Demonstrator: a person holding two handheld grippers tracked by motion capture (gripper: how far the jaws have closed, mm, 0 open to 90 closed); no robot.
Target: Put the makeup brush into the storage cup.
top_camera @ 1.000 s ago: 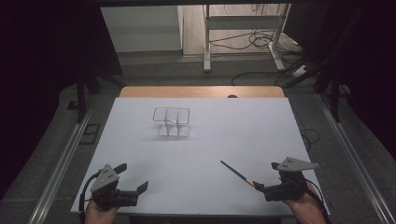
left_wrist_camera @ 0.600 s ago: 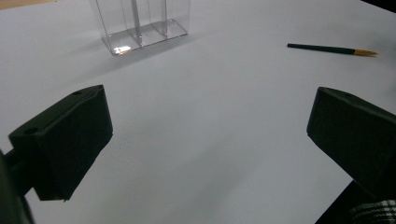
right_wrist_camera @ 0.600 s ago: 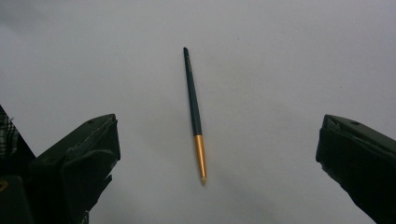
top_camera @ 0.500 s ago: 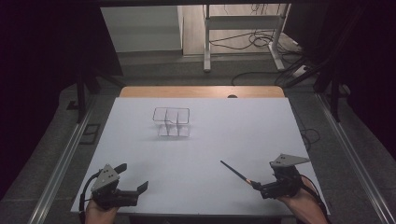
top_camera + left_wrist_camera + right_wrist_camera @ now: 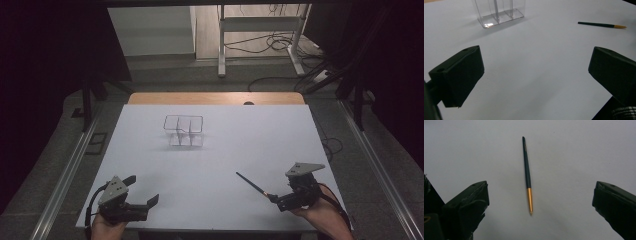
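White rectangular surface (image 5: 220,150), dark room with cables behind. Clear plastic divided organizer (image 5: 183,131) far centre. Left hand-held gripper (image 5: 142,192) low at near-left corner, jaws wide, empty. Right hand-held gripper (image 5: 539,202) near-right, jaws wide, empty, straddling slim dark green gold-tipped pencil (image 5: 527,170) lying flat.

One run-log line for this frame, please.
right gripper: open, over pen | left gripper: open, idle | clear organizer: empty
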